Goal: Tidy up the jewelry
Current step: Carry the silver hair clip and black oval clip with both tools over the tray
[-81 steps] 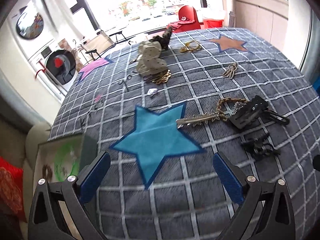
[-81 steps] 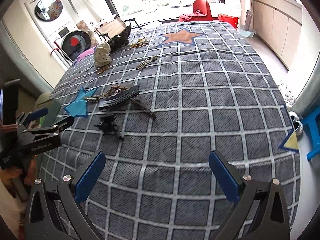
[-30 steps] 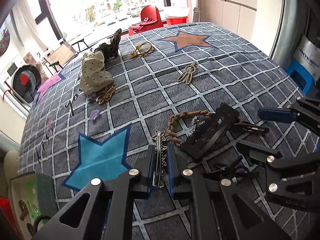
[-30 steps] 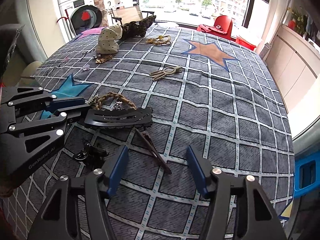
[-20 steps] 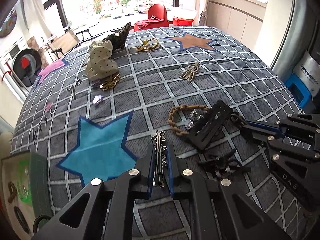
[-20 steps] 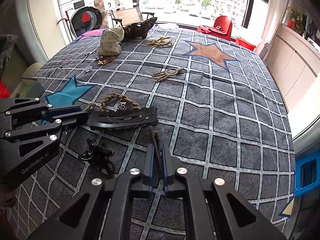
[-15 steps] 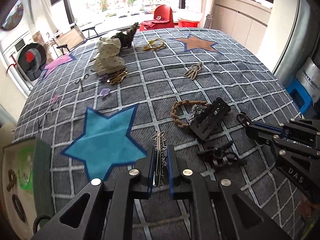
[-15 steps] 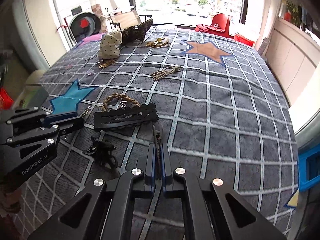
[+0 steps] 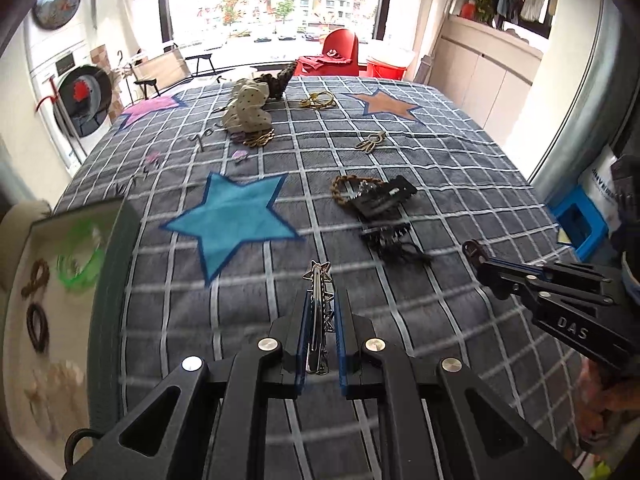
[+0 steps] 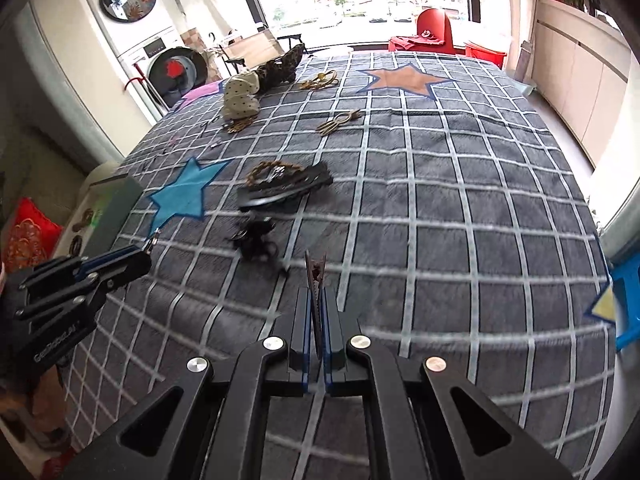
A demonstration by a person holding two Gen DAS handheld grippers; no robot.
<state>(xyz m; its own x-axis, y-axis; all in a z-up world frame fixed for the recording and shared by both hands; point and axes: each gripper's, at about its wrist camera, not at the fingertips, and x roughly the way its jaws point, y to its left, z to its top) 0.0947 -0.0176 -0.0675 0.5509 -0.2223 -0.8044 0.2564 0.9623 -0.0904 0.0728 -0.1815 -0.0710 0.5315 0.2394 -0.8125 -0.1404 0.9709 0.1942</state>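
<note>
My left gripper [image 9: 319, 300] is shut on a silver star hair clip [image 9: 319, 280], held above the checked bedspread [image 9: 440, 184]. My right gripper [image 10: 316, 296] is shut on a thin dark brown clip [image 10: 315, 276] with a toothed edge. Each gripper shows in the other's view: the right one [image 9: 476, 250] at the right, the left one [image 10: 148, 246] at the left. On the bedspread lie a large black hair clip [image 9: 384, 198], a braided brown ring [image 9: 346, 184] and a small black claw clip [image 9: 390, 240]. An open box [image 9: 120, 232] with rings and bands stands at the left edge.
Further back lie a gold hand-shaped piece [image 9: 370, 142], a gold chain [image 9: 318, 100], a dotted cloth bundle [image 9: 246, 112] and small pink bits [image 9: 240, 155]. A blue star patch [image 9: 236, 216] lies between box and clips. A blue stool [image 9: 576, 220] stands beyond the right edge.
My right gripper closed on the thin brown clip and lifted it off the bedspread. Both grippers pulled back and up, the left one toward the box with the star clip.
</note>
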